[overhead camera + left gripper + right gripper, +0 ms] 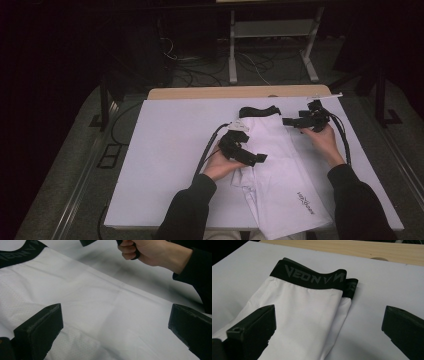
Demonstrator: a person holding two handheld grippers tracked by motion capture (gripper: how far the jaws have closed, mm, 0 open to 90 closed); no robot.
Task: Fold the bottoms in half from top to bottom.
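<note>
- White compression shorts (280,165): lying flat on the white counter (165,150), folded lengthwise; long axis running from the black waistband (259,111) at the far end toward the near right, where a small logo is showing near the hem.
- Left tool (248,156): hovering over the left edge of the shorts at about mid-length, jaws spread wide and gripping nothing; in the left gripper view white fabric is lying between and below the jaws.
- Right tool (294,122): hanging just right of the waistband, at the far end, jaws spread and empty; its own view is looking along the counter at the waistband (312,277).
- Governing relation: the right tool is sitting nearer the waistband, which lies to its left; the left tool is nearer the mid-length fold, so a fold along the long axis would likely be starting from either of these points.
</note>
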